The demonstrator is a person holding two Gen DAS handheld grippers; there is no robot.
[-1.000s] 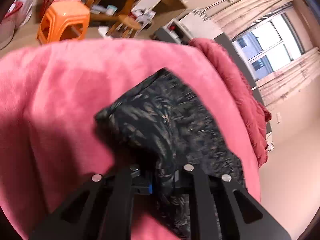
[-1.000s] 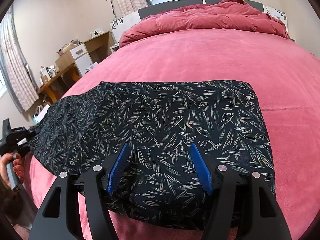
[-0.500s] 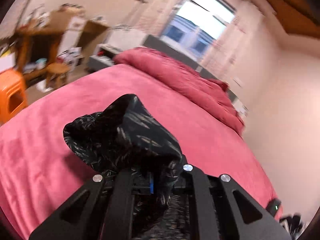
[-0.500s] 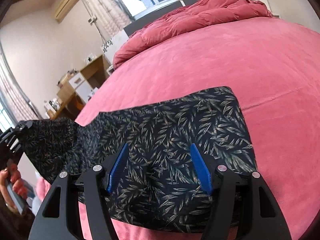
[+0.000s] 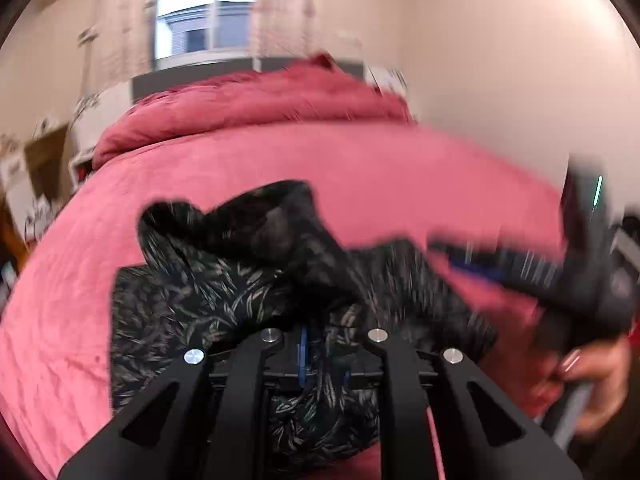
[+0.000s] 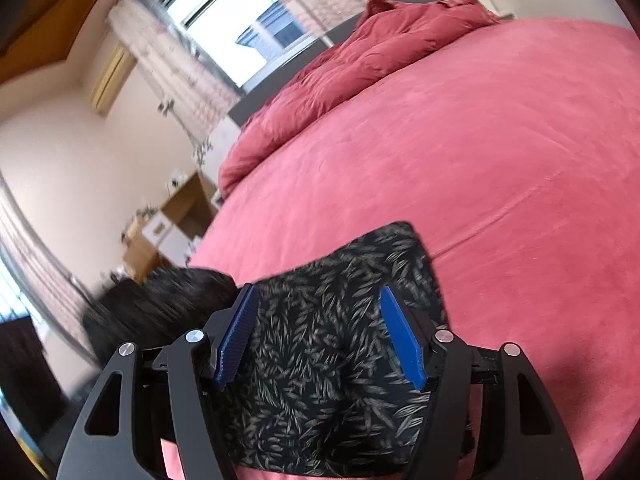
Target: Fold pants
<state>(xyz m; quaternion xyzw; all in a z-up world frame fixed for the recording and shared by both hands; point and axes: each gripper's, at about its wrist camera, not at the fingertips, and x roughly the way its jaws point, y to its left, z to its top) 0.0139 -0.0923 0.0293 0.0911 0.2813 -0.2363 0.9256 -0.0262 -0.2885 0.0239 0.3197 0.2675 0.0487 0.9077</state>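
Dark leaf-print pants (image 5: 224, 292) lie on the pink bed (image 5: 400, 168). My left gripper (image 5: 322, 344) is shut on a bunched end of them, lifted over the flat part. In the left wrist view the right gripper (image 5: 460, 256) shows blurred at the right, held by a hand (image 5: 592, 376). In the right wrist view the right gripper (image 6: 316, 320) stands open just over the flat pants (image 6: 332, 360), its blue pads (image 6: 236, 336) wide apart. The carried fold (image 6: 172, 300) shows blurred at the left.
A rumpled red duvet (image 6: 360, 52) is heaped at the head of the bed by the window (image 6: 240, 28). A wooden desk and drawers (image 6: 180, 220) stand along the left wall. Wide bare pink bedspread (image 6: 500, 160) stretches beyond the pants.
My left gripper has swung round and rolled, carrying the pants end up and across over the flat part toward the right gripper. The right gripper has tilted and shifted a little, still open.
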